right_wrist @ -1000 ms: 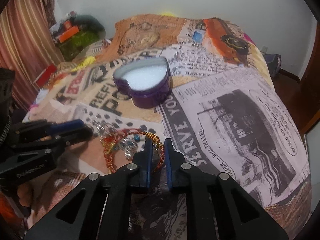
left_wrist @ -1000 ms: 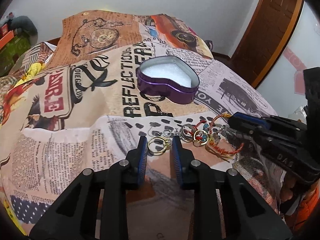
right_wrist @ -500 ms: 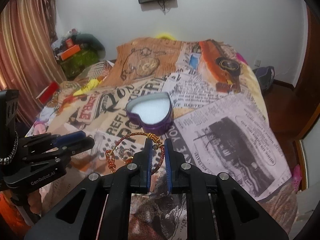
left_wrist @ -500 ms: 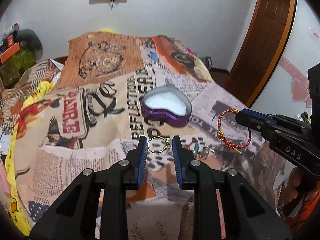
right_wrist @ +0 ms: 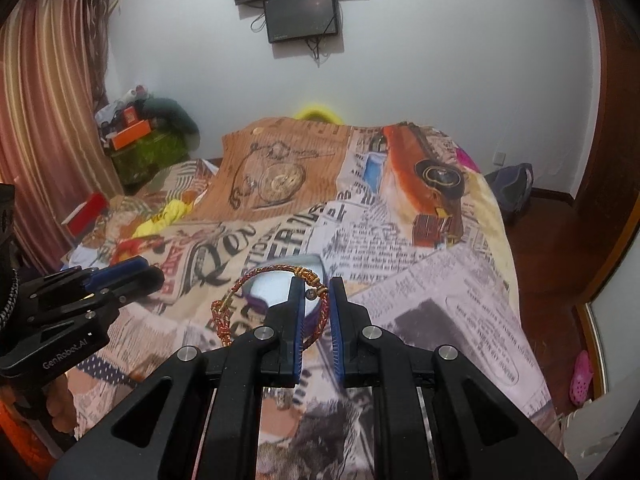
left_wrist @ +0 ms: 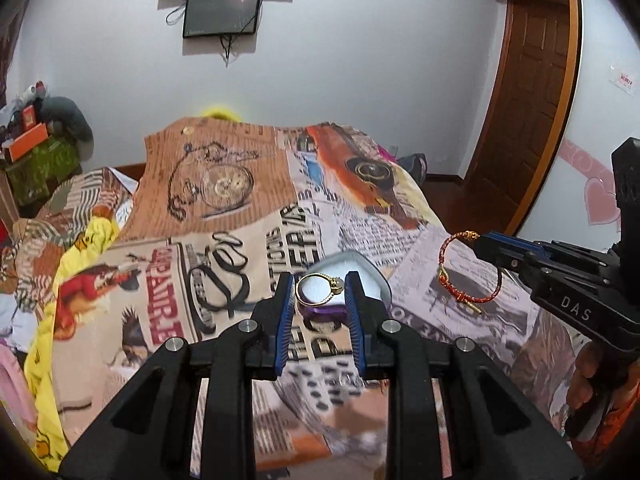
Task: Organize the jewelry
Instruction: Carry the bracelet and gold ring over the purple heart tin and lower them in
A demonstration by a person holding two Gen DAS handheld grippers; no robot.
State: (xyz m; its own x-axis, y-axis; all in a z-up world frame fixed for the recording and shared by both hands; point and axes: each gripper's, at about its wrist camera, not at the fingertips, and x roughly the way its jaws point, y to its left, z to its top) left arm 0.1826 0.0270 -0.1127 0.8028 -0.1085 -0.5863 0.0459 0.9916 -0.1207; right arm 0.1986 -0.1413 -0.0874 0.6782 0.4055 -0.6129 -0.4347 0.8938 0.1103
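Observation:
My left gripper (left_wrist: 320,286) is shut on a gold ring (left_wrist: 318,289) and holds it in the air over the bed, in front of the purple heart-shaped box (left_wrist: 360,276) with its white lining. My right gripper (right_wrist: 314,294) is shut on a red and gold cord bracelet (right_wrist: 240,284), which hangs to its left, also lifted. The box shows behind it in the right wrist view (right_wrist: 276,284). In the left wrist view the right gripper (left_wrist: 480,242) holds the bracelet (left_wrist: 468,276) to the right of the box.
The bed carries a newspaper-print cover (left_wrist: 224,208). A yellow cloth (left_wrist: 80,248) lies at its left edge. Cluttered boxes (right_wrist: 132,136) stand at the back left by a curtain. A wooden door (left_wrist: 528,92) is at the right. Screens (right_wrist: 300,12) hang on the wall.
Both grippers have risen from the bedcover, each lifting its piece out of the jewelry pile. The views now take in the wall and screens. The pile has dropped out of sight.

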